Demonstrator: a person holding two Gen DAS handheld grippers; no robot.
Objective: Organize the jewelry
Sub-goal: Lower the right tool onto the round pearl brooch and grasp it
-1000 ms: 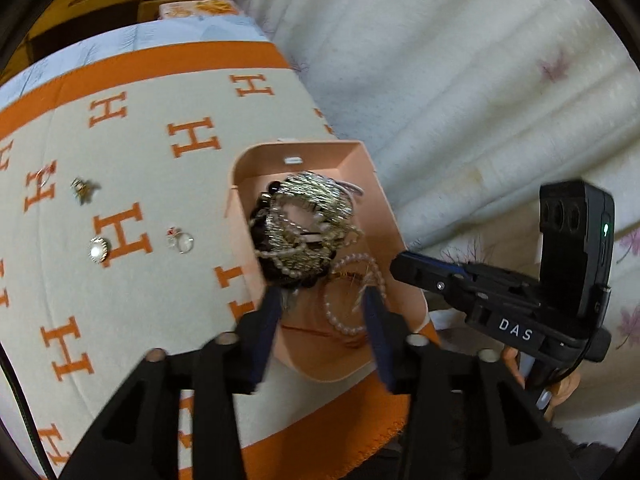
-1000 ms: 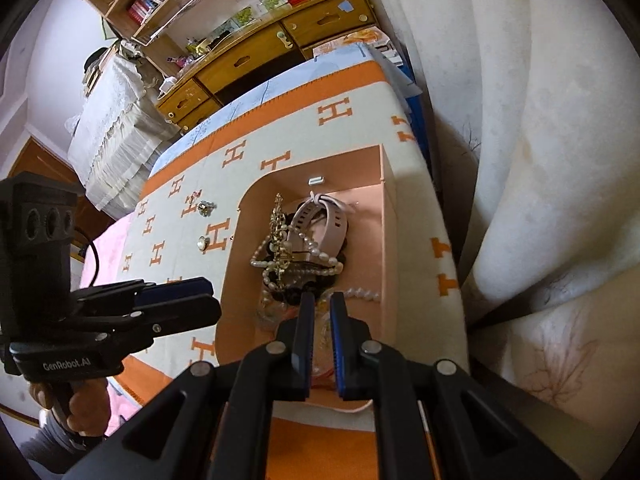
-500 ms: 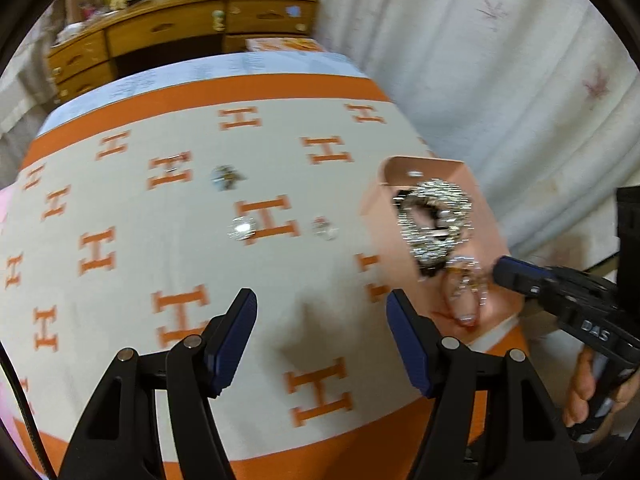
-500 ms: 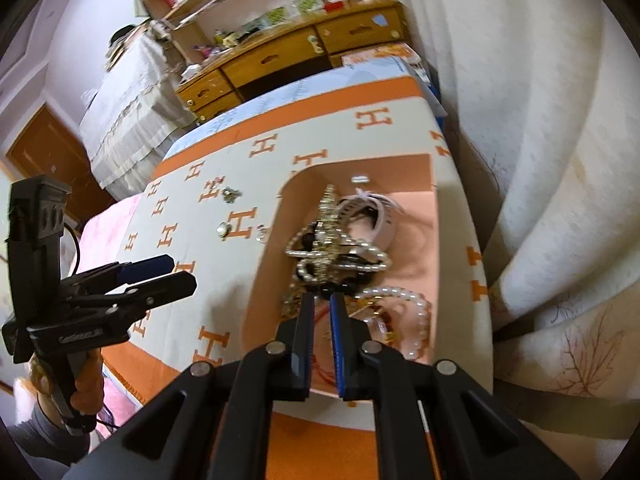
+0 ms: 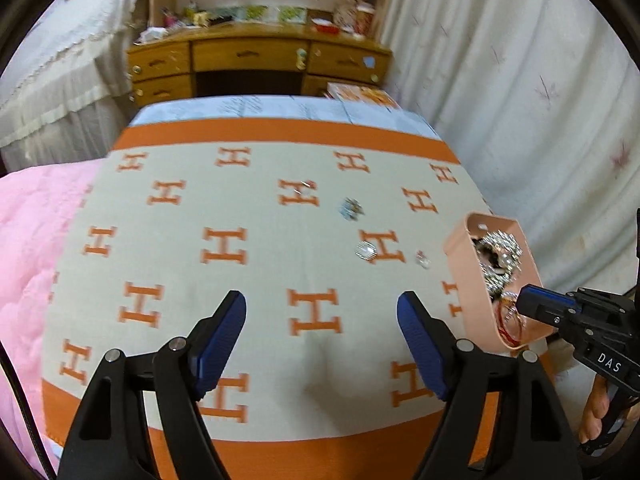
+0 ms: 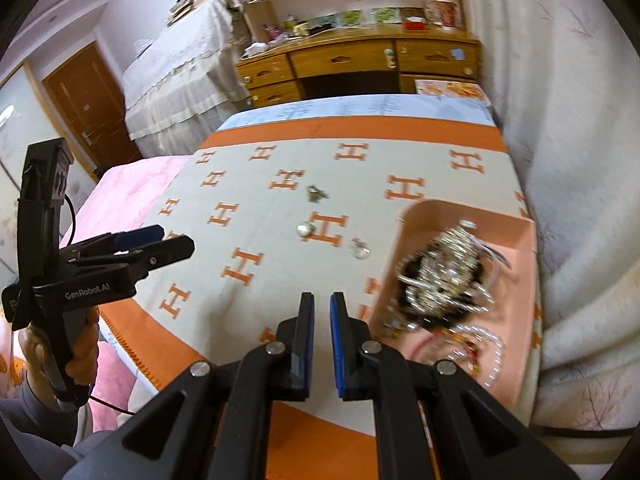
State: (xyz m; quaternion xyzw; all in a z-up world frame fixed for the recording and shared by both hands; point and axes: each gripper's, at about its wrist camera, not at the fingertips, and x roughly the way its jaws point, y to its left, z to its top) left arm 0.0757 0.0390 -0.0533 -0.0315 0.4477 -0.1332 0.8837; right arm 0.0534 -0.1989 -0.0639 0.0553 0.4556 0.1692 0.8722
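A pink tray [image 5: 464,280] at the blanket's right edge holds a tangled jewelry pile [image 5: 496,260] of chains and pearls. Left of it, loose on the blanket, lie a ring [image 5: 422,258], a round silver piece [image 5: 365,249] and a brooch [image 5: 351,209]. My left gripper [image 5: 320,298] hovers over bare blanket left of the tray, its jaws opening with nothing between them. In the right wrist view my right gripper [image 6: 322,300] is shut and empty, just left of the tray [image 6: 516,240] and its pile [image 6: 444,276]. There the ring [image 6: 359,249] lies ahead of it.
The orange-and-cream H-pattern blanket [image 5: 224,240] covers a bed. A pink quilt [image 5: 28,240] lies to the left and a white curtain [image 5: 520,120] hangs close on the right. A wooden dresser [image 5: 256,60] stands beyond the bed. A person's hand [image 6: 36,348] holds the left gripper.
My left gripper swung out of the tray and leftward over the blanket while its jaws spread wide. The right gripper drew back and left from the pile, staying shut.
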